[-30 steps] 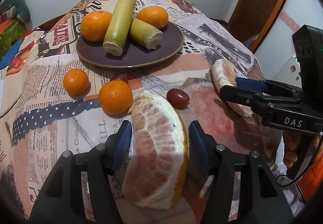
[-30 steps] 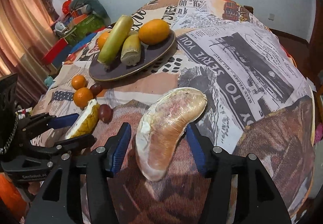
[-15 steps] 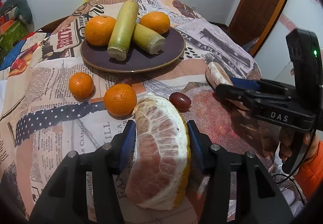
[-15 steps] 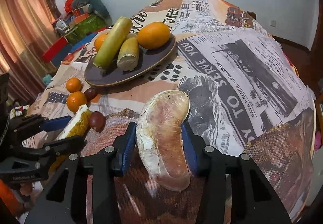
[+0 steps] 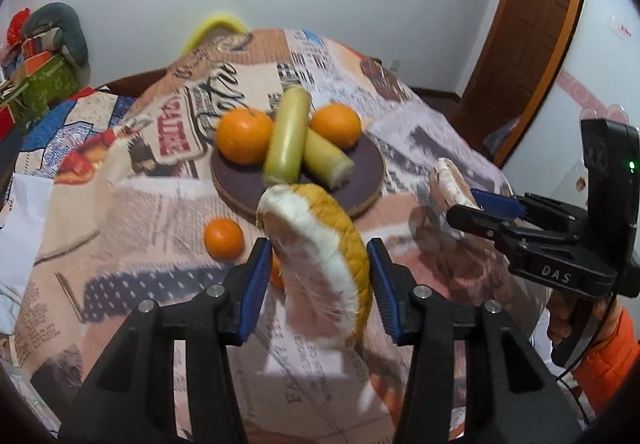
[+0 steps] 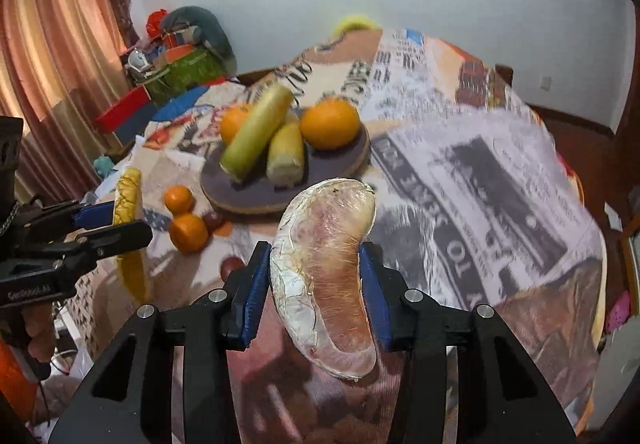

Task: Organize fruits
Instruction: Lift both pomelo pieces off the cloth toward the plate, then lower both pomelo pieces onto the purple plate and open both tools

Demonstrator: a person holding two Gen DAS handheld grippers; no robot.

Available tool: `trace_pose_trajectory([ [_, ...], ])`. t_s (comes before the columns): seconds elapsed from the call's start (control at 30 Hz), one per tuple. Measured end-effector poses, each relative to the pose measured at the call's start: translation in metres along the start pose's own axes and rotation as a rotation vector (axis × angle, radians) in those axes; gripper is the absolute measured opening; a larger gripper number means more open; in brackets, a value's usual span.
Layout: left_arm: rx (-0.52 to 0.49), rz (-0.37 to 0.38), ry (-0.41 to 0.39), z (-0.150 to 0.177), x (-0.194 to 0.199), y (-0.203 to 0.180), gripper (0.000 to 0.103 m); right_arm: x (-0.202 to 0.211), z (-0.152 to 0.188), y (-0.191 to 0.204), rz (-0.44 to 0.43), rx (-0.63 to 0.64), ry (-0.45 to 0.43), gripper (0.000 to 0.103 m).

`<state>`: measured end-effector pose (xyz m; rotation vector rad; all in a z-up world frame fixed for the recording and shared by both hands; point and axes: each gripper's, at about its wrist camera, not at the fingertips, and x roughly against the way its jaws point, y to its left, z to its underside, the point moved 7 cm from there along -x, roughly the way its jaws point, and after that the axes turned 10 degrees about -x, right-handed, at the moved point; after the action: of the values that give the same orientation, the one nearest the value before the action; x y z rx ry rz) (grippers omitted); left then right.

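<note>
My left gripper (image 5: 316,276) is shut on a pomelo wedge with yellow rind (image 5: 320,260) and holds it above the table; it also shows in the right wrist view (image 6: 128,228). My right gripper (image 6: 314,284) is shut on a peeled pomelo segment (image 6: 326,276), also lifted; it shows in the left wrist view (image 5: 448,188). The dark plate (image 5: 360,180) holds two oranges (image 5: 244,136) and two sugarcane pieces (image 5: 286,140). It also shows in the right wrist view (image 6: 248,192).
Two small oranges (image 6: 186,230) and dark red fruits (image 6: 212,220) lie on the newspaper-print tablecloth (image 6: 480,184) in front of the plate. One small orange shows in the left wrist view (image 5: 223,238). Cluttered boxes (image 6: 176,64) stand beyond the table at left.
Both grippers have closed on their pomelo pieces and lifted them off the table. Both views have tilted up and moved toward the plate.
</note>
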<state>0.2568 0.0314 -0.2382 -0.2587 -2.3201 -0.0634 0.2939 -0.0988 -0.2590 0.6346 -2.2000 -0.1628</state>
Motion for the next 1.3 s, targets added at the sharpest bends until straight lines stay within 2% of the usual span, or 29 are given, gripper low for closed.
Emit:
trace_pose_trajectory([
  [0.07, 0.013, -0.006, -0.015, -0.007, 0.002, 0.006, 0.044, 0.001, -0.008, 0.004, -0.012, 0.003, -0.017, 0.041],
  [0.17, 0.027, -0.004, -0.029, -0.017, 0.002, 0.015, 0.028, 0.001, -0.020, 0.009, -0.023, 0.007, -0.042, 0.041],
  [0.23, 0.035, -0.004, -0.035, -0.022, 0.001, 0.019, 0.025, 0.001, -0.027, 0.013, -0.032, 0.008, -0.056, 0.041],
  [0.4, 0.041, 0.008, -0.041, -0.028, -0.005, 0.024, 0.023, -0.005, -0.039, 0.016, -0.044, 0.011, -0.070, 0.041],
  [0.6, 0.033, -0.019, -0.072, -0.036, 0.000, 0.032, 0.023, -0.015, -0.045, 0.018, -0.050, 0.022, -0.068, 0.041],
  [0.87, 0.043, -0.068, -0.126, -0.063, 0.004, 0.054, 0.023, -0.025, -0.059, 0.019, -0.057, 0.022, -0.080, 0.041],
  [1.07, 0.037, -0.085, -0.138, -0.082, -0.011, 0.064, 0.023, -0.036, -0.071, 0.022, -0.060, 0.041, -0.085, 0.041],
  [1.3, 0.016, -0.096, -0.100, -0.093, -0.047, 0.067, 0.023, -0.055, -0.084, 0.027, -0.069, 0.053, -0.078, 0.041],
])
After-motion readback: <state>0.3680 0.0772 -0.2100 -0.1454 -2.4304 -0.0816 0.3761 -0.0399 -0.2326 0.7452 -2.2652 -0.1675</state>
